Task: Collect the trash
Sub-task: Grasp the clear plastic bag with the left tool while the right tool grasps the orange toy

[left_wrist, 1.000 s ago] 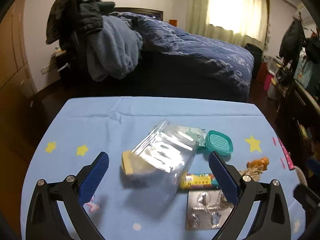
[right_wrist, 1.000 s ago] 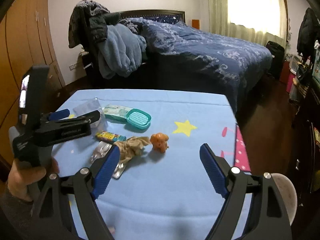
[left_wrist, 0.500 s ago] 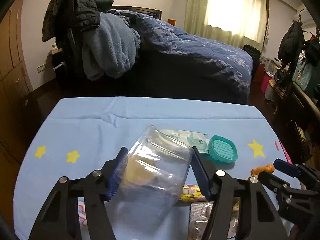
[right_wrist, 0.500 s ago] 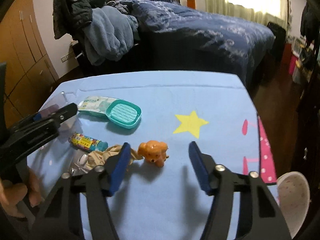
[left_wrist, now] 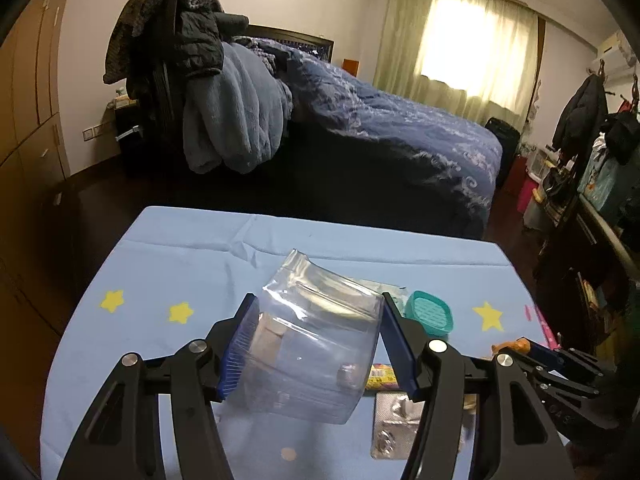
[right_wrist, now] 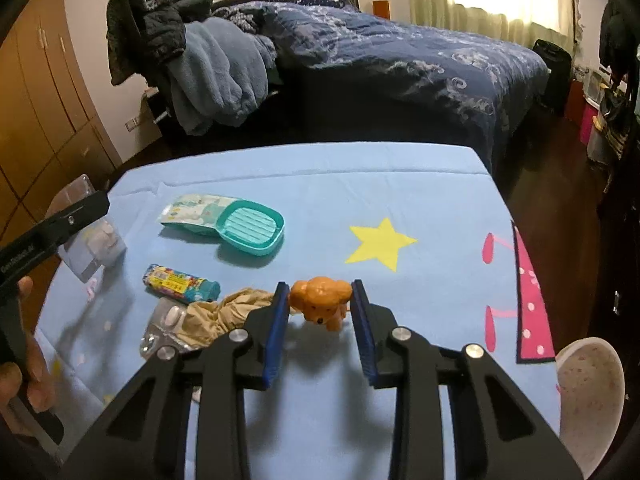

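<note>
My left gripper (left_wrist: 318,342) is shut on a clear plastic bag (left_wrist: 316,344) and holds it above the blue table; the bag also shows in the right wrist view (right_wrist: 90,240). My right gripper (right_wrist: 318,316) has its blue pads on either side of an orange toy dog (right_wrist: 320,300) that stands on the cloth; whether they touch it is unclear. Left of the dog lie a crumpled tan wrapper (right_wrist: 216,316), a silver pill blister (right_wrist: 166,324) and a colourful candy tube (right_wrist: 180,280).
A teal soap dish (right_wrist: 250,228) rests on a wipes packet (right_wrist: 192,210) further back. A white bowl (right_wrist: 588,396) sits past the table's right edge. The blue star-print cloth (right_wrist: 400,200) covers the table. A bed stands behind it.
The left gripper closed on the plastic bag and lifted it. The right gripper moved forward and narrowed from wide open to flank the toy dog.
</note>
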{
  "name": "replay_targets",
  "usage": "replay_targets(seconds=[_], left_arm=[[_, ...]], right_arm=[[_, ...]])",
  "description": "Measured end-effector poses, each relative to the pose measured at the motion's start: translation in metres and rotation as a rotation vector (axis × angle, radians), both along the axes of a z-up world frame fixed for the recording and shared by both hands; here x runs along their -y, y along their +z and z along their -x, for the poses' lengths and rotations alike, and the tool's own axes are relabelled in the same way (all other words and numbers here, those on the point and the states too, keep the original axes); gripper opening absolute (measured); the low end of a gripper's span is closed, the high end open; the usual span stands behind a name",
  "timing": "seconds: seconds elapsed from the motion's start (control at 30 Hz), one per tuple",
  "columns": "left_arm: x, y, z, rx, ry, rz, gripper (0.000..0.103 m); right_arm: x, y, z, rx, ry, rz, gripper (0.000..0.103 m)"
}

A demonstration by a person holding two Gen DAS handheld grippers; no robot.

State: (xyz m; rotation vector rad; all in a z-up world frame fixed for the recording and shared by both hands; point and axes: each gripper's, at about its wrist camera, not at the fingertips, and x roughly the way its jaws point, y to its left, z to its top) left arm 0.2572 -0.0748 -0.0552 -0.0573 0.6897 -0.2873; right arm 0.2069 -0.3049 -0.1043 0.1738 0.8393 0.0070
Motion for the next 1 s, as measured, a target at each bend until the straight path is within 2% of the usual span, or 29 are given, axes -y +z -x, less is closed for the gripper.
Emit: replay_targets(seconds=[0.27,0.5,0.77,1.0], left_arm=[[-0.007,0.018,0.028,0.024,-0.021,0.065,0.062],[-0.016,0.028,0.066,0.025,-0.055,0.147,0.062],[-0.028,0.032,0.110,0.001,-0.088,0.266,0.061],[-0.022,0.038,0.147,0.034,-0.107,0.246,0.063]], right_arm=[[0.019,0.030,0.041,0.071,-0.011,-0.074,0.032],[0.011,0.049,0.085,0.126,0.008,-0.053,0.032],[-0.006,0.055,0.128,0.157,0.043,-0.041,0.032],[-0.009,0.054,0.161,0.156,0.052,-0.046,0.032]])
